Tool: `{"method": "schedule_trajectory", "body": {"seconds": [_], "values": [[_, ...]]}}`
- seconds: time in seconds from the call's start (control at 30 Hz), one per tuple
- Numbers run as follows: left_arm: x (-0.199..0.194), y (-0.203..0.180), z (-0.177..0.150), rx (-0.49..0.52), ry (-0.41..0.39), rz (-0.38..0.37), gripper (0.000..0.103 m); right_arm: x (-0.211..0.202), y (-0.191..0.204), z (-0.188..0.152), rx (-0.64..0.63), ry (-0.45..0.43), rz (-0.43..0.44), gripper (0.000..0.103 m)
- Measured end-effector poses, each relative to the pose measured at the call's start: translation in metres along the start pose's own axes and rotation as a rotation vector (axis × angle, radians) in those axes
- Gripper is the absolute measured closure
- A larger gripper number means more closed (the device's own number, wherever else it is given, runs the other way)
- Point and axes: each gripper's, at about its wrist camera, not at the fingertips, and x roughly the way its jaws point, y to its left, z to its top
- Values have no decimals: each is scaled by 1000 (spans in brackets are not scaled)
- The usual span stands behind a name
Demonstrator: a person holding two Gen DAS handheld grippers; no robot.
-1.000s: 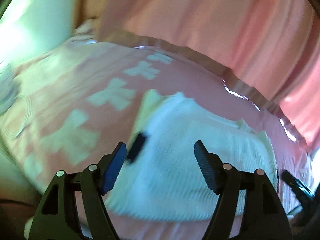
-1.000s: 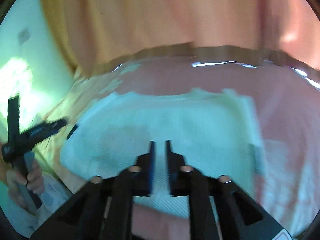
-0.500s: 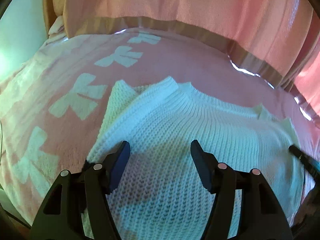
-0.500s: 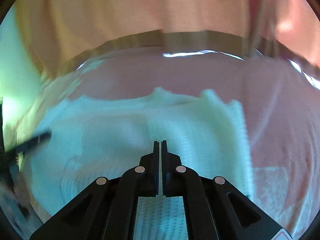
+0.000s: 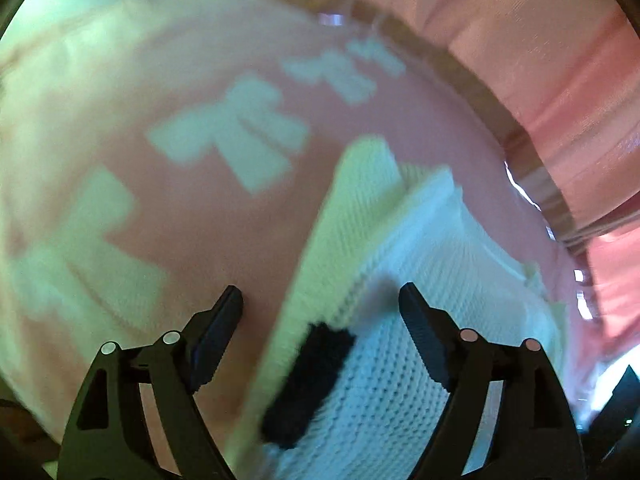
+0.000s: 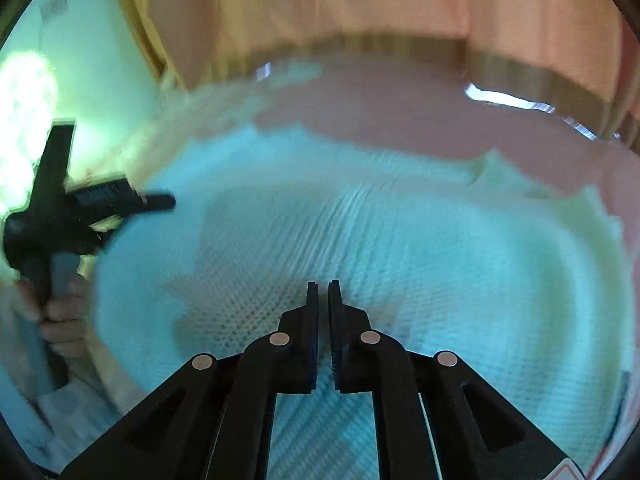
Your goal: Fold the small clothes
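Observation:
A white knitted sweater [image 5: 400,320] lies folded on a pink bedspread with white bow prints [image 5: 200,208]. A black label or trim [image 5: 308,380] shows at its left edge. My left gripper [image 5: 320,312] is open and hovers over that left edge, holding nothing. In the right wrist view the sweater [image 6: 400,248] fills the middle. My right gripper [image 6: 323,296] is nearly shut with a thin gap, low over the sweater; no cloth shows between the pads. The left gripper [image 6: 152,202] shows at the sweater's left side, held by a hand. Both views are blurred by motion.
Pink curtains [image 5: 540,80] hang behind the bed's far edge, with a brown band [image 6: 400,46] along it. A pale green wall [image 6: 100,60] stands at the left. Bare bedspread [image 6: 400,120] lies beyond the sweater.
The left gripper has swung left, from over the sweater's body to its left edge, still open. The right gripper's view has shifted over the sweater, and a thin gap has reopened between its pads.

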Motion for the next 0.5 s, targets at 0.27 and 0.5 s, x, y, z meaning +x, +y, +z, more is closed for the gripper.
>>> {"method": "schedule_trajectory", "body": {"seconds": [0.27, 0.5], "values": [[-30, -28, 4, -8, -38, -202, 82, 15, -2, 10, 31, -25, 32, 103], [-91, -151, -9, 171, -118, -328, 82, -13, -24, 9, 75, -42, 53, 102]]}}
